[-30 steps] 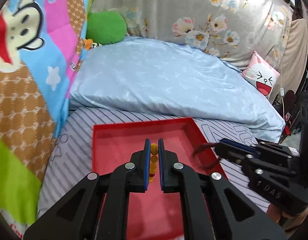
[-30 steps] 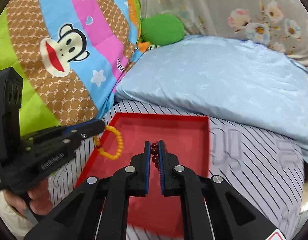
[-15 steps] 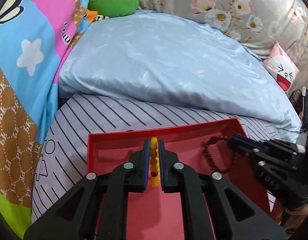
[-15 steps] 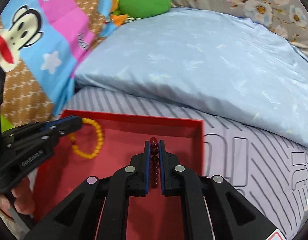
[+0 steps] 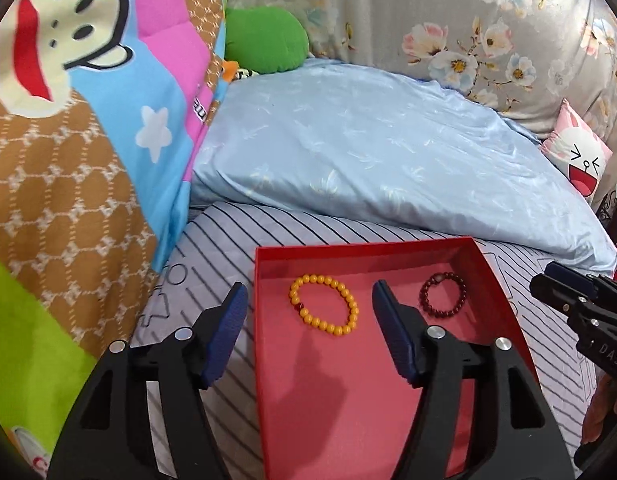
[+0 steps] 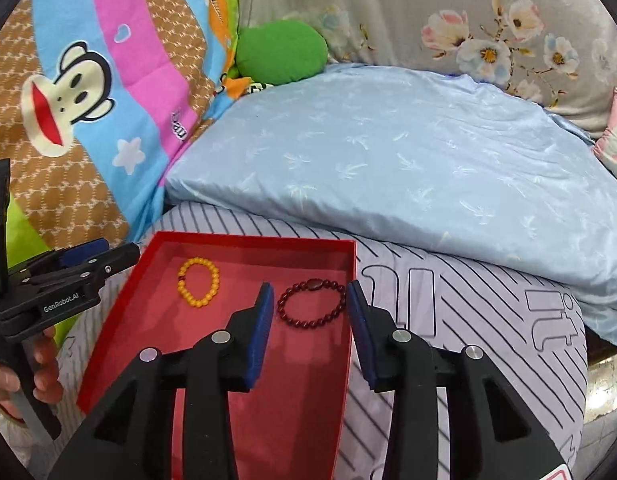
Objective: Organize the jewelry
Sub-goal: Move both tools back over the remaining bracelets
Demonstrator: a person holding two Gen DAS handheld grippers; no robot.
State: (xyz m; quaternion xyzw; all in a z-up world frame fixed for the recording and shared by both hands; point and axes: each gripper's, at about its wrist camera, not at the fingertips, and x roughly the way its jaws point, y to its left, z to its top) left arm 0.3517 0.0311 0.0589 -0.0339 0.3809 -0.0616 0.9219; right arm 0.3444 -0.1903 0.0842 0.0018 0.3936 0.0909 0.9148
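A red tray [image 5: 504, 300] lies on a striped cushion and also shows in the right wrist view [image 6: 120, 312]. A yellow bead bracelet [image 5: 323, 304] lies flat in its far left part, seen too in the right wrist view [image 6: 199, 281]. A dark red bead bracelet [image 5: 443, 293] lies flat in its far right part, also in the right wrist view [image 6: 311, 303]. My left gripper [image 5: 308, 308] is open and empty, just short of the yellow bracelet. My right gripper [image 6: 310, 304] is open and empty, its jaws either side of the dark red bracelet, above it.
The striped cushion [image 6: 468, 300] sits against a large light blue pillow [image 5: 368, 152]. A bright cartoon quilt [image 5: 68, 120] rises at the left, with a green plush [image 5: 264, 38] behind. A pink-and-white pillow [image 5: 580, 156] lies far right.
Both grippers opened and let go of their bracelets, which now lie flat in the tray. Both grippers drew back and up from the tray.
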